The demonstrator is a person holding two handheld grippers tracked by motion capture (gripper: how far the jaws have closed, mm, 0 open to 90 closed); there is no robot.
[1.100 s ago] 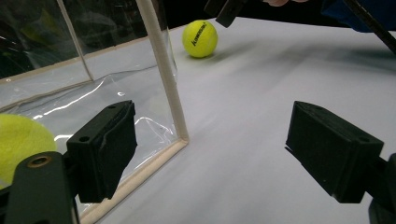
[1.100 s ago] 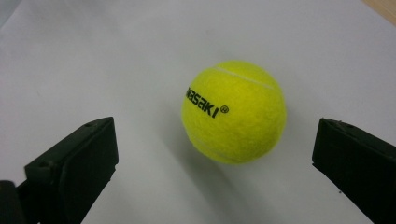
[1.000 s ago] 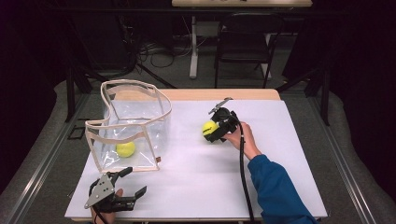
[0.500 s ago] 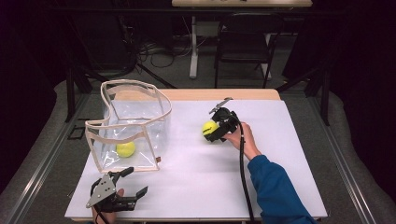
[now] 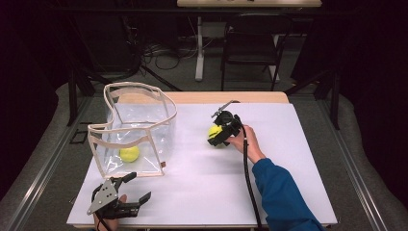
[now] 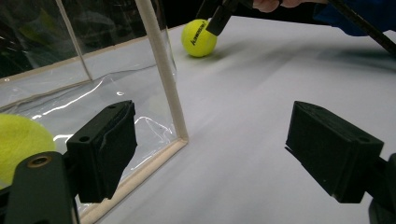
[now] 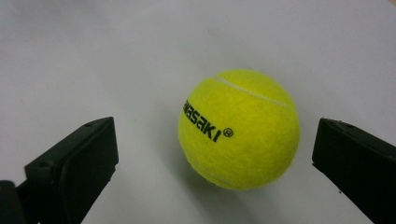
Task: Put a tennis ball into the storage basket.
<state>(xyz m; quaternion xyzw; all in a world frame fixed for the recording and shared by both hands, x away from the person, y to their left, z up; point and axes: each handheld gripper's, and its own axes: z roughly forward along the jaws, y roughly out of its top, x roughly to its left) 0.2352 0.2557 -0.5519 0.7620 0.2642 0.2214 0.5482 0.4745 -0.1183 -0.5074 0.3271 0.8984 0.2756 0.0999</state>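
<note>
Right claw (image 7: 210, 163) agape around fuzzy round tennis ball (image 7: 239, 128).

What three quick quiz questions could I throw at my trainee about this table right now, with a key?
1. True or false: the right tool is already clamped on the ball on the table.
2. How many tennis balls are in the scene, and where is the second one?
3. Multiple choice: the left tool is A) inside the clear bag, B) open near the bag's front corner, C) holding a ball.

Key:
1. False; its jaws stand open on either side of the ball, with gaps showing.
2. Two; the second lies inside the clear bag.
3. B.
</note>
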